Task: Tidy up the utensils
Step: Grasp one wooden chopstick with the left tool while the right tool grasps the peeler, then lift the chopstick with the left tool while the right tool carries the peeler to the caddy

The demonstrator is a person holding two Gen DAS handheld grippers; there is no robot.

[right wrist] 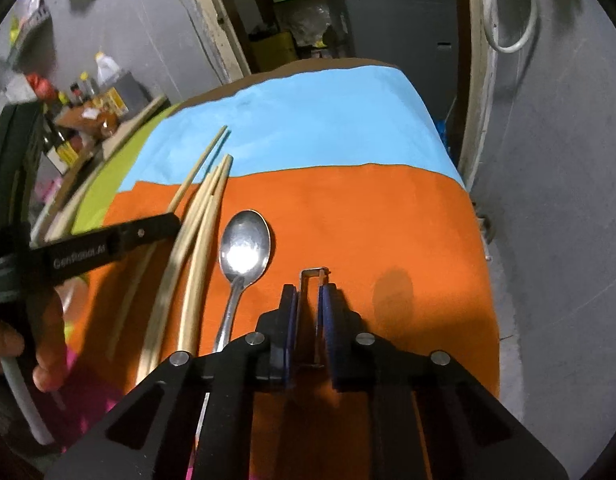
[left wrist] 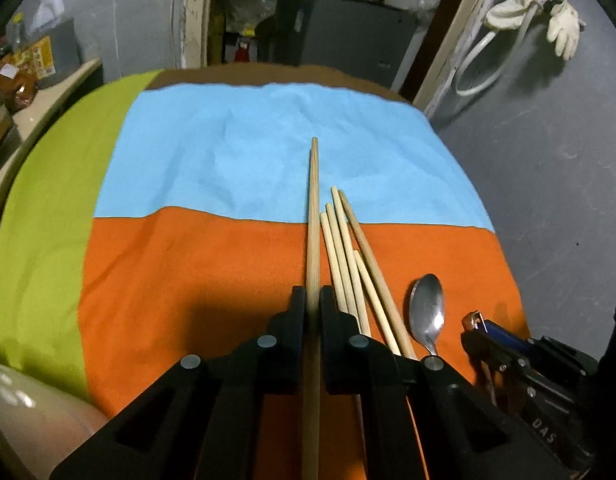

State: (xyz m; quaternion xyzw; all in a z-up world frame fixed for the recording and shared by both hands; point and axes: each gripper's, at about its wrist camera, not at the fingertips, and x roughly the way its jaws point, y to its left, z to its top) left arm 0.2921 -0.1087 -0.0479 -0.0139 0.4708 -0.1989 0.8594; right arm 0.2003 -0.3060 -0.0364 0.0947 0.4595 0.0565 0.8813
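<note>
The left gripper (left wrist: 313,300) has its black jaws clamped on a pair of long pale wooden chopsticks (left wrist: 314,216). The pair runs between the pads and forward over the cloth; its near end is cut off at the bottom edge of the left wrist view.

The right gripper (right wrist: 308,300) is narrowed onto a small metal item with a rectangular wire-like frame (right wrist: 311,280). The blue-faced pads press its sides. Its lower part is hidden between the jaws, so its identity cannot be determined. In the left wrist view this gripper appears at the lower right, holding something with an orange and blue tip.

A bundle of loose pale wooden chopsticks (left wrist: 350,264) lies on the orange cloth panel (left wrist: 188,272), just right of the held pair. Their near ends are hidden behind the left gripper. A silver metal spoon (left wrist: 427,308) lies bowl-up just right of the bundle; its handle end is covered by gripper parts in both views.

Farther away lie a light blue cloth panel (left wrist: 228,152) and a lime green cloth strip (left wrist: 40,216). A person's fingers (right wrist: 48,360) show at the left edge of the right wrist view. The background shelf items are blurred.
</note>
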